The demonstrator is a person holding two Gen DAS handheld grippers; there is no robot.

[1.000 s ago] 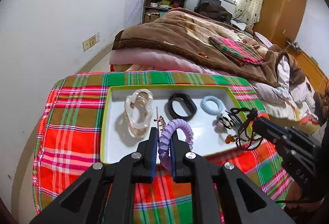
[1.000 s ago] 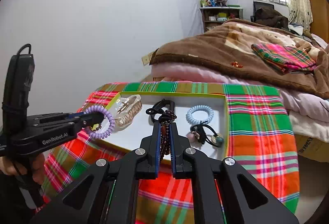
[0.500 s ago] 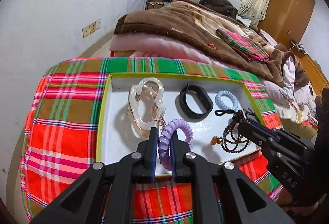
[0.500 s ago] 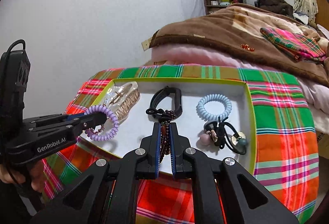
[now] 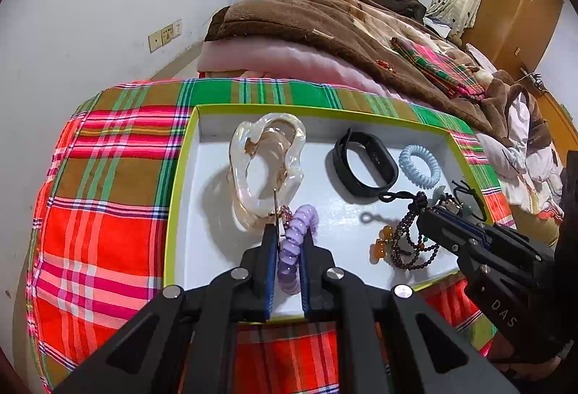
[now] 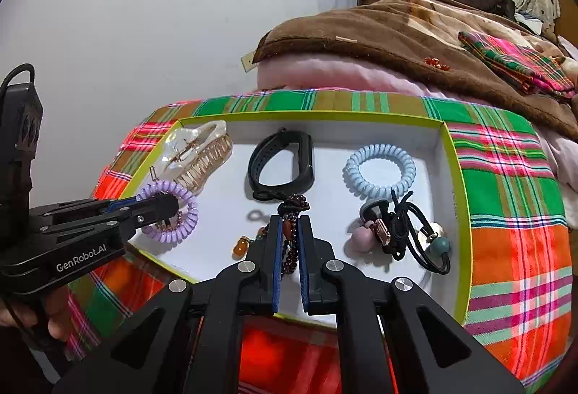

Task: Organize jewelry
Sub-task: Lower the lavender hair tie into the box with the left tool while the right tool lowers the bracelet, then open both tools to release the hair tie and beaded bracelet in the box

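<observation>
While both grippers clamp a purple coil (image 5: 293, 242) and beads (image 6: 289, 242), a clear clip (image 5: 265, 166) crowds the tray (image 5: 180, 184).

Both grippers come down toward the white tray (image 5: 188, 213): the purple coil hair tie (image 5: 294, 242) in the left gripper (image 5: 289, 238) and the beaded bracelet (image 6: 289, 242) in the right gripper (image 6: 289, 224) now hang low over its floor

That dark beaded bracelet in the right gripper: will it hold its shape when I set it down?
Probably not. The beaded bracelet hangs in loose strands, so it is likely floppy and will pool. Its amber pendant may swing or drag. Round beads could slide on the tray.
</observation>
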